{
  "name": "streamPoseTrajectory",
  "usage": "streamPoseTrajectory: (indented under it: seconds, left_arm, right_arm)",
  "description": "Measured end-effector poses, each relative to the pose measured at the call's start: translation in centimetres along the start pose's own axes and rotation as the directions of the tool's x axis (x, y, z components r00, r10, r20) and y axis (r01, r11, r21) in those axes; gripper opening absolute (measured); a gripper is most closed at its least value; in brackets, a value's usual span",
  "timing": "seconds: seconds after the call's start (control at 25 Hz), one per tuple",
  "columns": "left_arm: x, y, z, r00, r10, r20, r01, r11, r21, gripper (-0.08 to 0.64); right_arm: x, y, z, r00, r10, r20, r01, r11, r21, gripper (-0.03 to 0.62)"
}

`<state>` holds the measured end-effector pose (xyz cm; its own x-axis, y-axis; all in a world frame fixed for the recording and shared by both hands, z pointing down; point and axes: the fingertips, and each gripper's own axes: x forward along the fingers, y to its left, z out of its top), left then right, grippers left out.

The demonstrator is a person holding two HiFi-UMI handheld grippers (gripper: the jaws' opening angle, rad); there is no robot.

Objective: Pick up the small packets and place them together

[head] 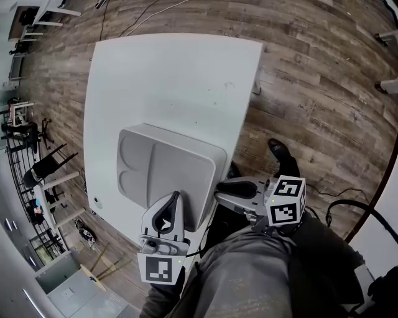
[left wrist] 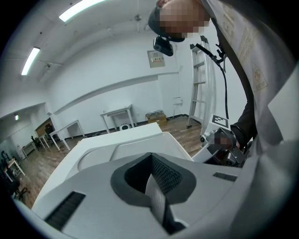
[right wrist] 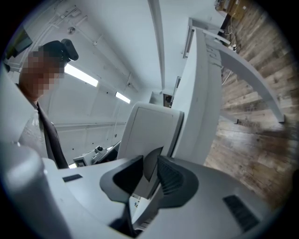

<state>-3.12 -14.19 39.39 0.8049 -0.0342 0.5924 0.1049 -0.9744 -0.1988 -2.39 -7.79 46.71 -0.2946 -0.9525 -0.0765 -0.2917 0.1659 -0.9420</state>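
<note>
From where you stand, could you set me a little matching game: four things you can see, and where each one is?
Things:
1. compartment tray
2. left tool
3. right tool
4. black shoe

Places:
A. on the wooden floor
B. at the tray's near edge
C. lying on the white table
D. beside the table's right edge, pointing towards the tray

Pairs: 1-C, 2-B, 3-D, 4-A

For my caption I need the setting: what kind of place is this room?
Probably a lab or workshop space, not a home: plain white tables, a ladder by the wall, strip lights overhead and a wood-plank floor.
</note>
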Motion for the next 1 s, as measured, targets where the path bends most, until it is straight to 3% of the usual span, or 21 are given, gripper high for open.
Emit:
streamPoseTrajectory:
  seconds: [0.48,0.84,1.0]
  left_arm:
    - [0.0,0.1,0.0,1.0,-0.008,0.005,0.008,1.0,0.006,-0.005]
    - [0.3,-0.8,-0.2,0.998,-0.055,-0.029,0.057,0.995,0.079,-0.005]
    - [0.3,-0.9,-0.3,0.997,-0.06,-0.041,0.063,0.994,0.092,-0.005]
  right_arm:
    - [0.5,1.1,0.5,1.0,-0.02,-0.02,0.019,0.999,-0.047,0.094]
    - [0.3,1.1,0.6,0.994,0.084,0.066,-0.09,0.991,0.095,0.091]
    - [0.0,0.8,0.5,0.994,0.085,0.073,-0.09,0.994,0.067,0.005]
